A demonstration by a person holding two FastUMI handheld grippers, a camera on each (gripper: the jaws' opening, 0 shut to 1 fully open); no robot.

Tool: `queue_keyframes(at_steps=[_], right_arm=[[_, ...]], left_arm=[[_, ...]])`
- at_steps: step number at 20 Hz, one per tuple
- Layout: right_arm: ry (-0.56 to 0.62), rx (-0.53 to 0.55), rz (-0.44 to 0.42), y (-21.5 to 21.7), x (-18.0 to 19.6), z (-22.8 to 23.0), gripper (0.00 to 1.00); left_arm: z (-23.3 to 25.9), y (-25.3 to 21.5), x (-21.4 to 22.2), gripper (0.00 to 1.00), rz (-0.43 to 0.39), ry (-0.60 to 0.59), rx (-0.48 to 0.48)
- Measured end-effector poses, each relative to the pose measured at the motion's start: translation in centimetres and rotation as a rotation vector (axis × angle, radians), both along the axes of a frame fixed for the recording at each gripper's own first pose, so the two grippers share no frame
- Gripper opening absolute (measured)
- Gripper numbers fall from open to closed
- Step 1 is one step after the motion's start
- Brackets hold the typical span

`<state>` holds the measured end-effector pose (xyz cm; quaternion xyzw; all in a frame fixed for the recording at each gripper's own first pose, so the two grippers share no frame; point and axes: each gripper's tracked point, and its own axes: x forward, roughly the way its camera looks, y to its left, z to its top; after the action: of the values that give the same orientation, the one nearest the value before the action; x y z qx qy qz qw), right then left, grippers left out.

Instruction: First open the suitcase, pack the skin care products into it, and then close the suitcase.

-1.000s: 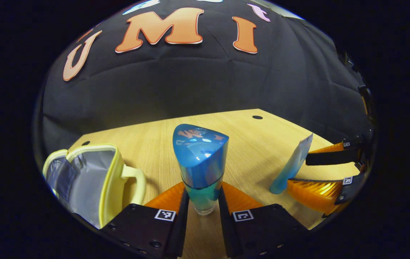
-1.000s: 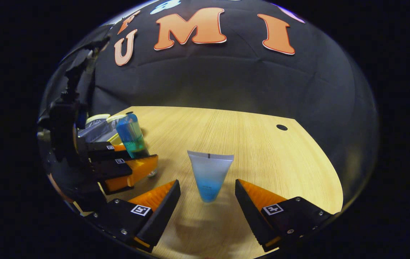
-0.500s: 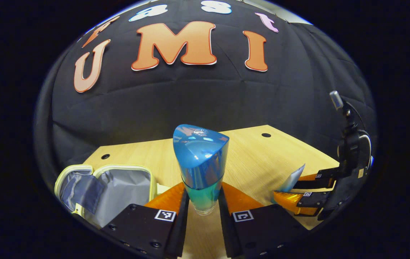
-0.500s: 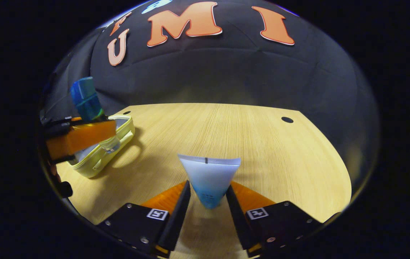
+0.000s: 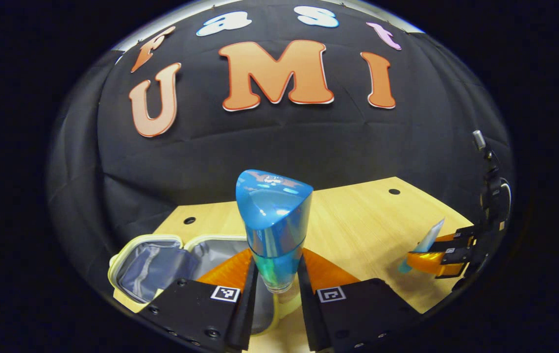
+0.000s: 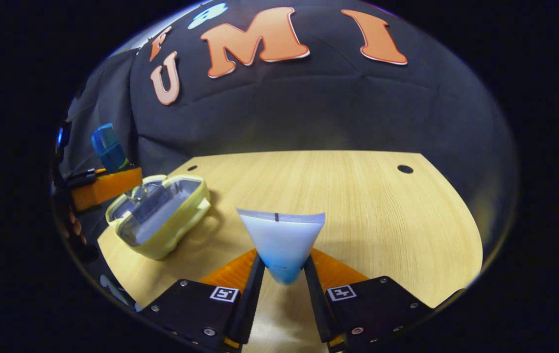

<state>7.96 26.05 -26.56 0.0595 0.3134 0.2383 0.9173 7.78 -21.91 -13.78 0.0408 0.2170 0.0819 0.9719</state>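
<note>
Left gripper: clamped on the blue bottle, both fingers pressed to the lower body; in the right gripper view it appears at the far left, with the bottle rising above it
Blue bottle: upright in the grip, blue cap on top, clear base at the bottom, held above the open suitcase
Right gripper: closed on the tube, one finger on each side of its narrow lower end; in the left gripper view it appears at the far right, gripping the tube
Tube: pale at the wide crimped top, blue toward the bottom, crimped end uppermost, held over bare bench, well apart from the suitcase
Suitcase: small, pale yellow, lying open on the left part of the bench, grey lining showing; in the left gripper view its open halves lie below and to the left of the fingers
Bench: light wood grain, with dark round holes near its far edge
</note>
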Motion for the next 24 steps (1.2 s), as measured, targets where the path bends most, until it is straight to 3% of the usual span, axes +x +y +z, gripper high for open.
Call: queue_keyframes(at_steps=[5, 11, 13, 14, 24], right_arm=[[-0.064, 0.04, 0.083, 2.3, -0.4, 6.2, 0.52], [-0.116, 0.071, 0.169, 6.3, -1.8, 11.4, 0.52], [-0.116, 0.075, 0.179, 8.1, -2.4, 12.2, 0.46], [-0.11, 0.076, 0.18, 9.0, -2.7, 12.3, 0.51], [0.0, 0.063, 0.144, 19.1, -5.0, 10.6, 0.51]], left_arm=[[3.2, 4.5, -2.0, 0.41, 0.067, -0.002, 0.031], [4.0, 10.2, -4.5, 0.42, 0.131, 0.016, -0.01], [2.8, 11.8, -5.1, 0.42, 0.114, 0.049, -0.025], [1.9, 12.5, -5.2, 0.42, 0.101, 0.071, -0.033], [-10.2, 15.1, -4.9, 0.43, -0.089, 0.387, -0.155]])
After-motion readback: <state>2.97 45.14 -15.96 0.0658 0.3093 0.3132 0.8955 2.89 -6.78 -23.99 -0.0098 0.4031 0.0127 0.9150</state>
